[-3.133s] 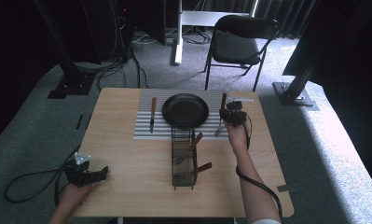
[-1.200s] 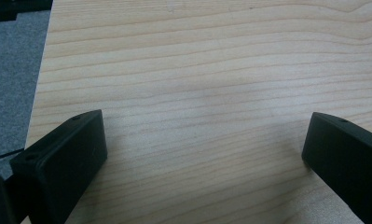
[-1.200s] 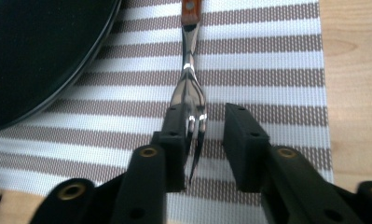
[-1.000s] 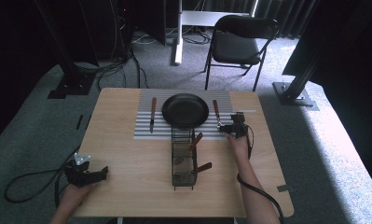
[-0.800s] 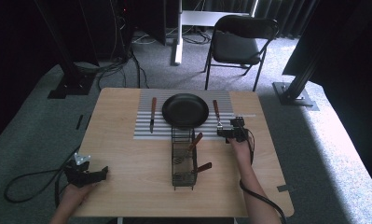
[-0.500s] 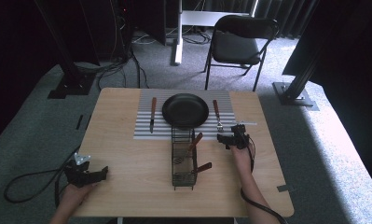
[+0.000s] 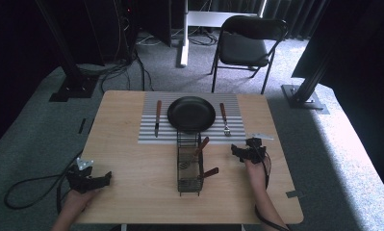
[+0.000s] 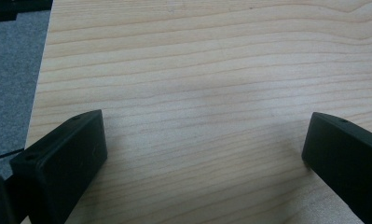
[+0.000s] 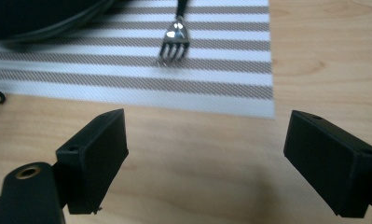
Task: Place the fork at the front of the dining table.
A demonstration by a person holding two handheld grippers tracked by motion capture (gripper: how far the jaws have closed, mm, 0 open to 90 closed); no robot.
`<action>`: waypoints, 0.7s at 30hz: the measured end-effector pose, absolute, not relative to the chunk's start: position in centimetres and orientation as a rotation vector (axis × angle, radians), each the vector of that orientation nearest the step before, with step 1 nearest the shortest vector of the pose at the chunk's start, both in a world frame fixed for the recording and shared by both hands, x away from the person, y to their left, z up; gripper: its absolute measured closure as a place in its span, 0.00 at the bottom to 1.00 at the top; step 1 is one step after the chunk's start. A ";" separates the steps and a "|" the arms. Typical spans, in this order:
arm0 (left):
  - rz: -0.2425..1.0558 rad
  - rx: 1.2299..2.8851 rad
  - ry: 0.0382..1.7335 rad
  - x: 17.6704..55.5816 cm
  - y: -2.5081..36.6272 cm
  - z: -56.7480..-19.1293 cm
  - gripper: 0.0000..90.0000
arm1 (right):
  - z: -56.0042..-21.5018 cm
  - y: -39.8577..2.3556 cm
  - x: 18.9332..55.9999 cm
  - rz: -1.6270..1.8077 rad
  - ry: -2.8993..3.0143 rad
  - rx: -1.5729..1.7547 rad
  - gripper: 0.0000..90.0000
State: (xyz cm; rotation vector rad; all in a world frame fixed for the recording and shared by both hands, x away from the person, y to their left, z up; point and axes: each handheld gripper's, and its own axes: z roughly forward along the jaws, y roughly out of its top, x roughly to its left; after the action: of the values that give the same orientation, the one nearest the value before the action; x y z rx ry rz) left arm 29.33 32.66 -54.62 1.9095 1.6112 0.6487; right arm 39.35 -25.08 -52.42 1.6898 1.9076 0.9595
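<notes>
High view, wire caddy [image 7: 188,166] holding two wooden-handled utensils [image 7: 201,144], black plate [image 7: 191,113] bare

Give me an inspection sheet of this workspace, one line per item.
Surface: wooden table, striped placemat at its far side.
Job's things: fork on the mat right of the black plate, tines toward the person; knife left of the plate.
Clutter: wire caddy holding wooden-handled utensils.
Grippers: right gripper open, nothing between its jaws, near side of the fork; left gripper open over bare wood at the table's near left edge.
Cables: one trails from the left gripper across the floor.
Surroundings: chair, carpet, stand bases.
</notes>
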 end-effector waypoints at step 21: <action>0.649 1.909 1.611 29.3 32.7 -54.6 0.00 | -54.2 -27.9 33.9 0.947 1.892 1.609 0.14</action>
State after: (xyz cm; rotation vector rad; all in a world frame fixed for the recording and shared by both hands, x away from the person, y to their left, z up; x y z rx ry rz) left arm 29.33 32.65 -54.62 1.9091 1.6113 0.6486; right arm 33.94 -27.92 -54.20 1.6089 1.8923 0.9473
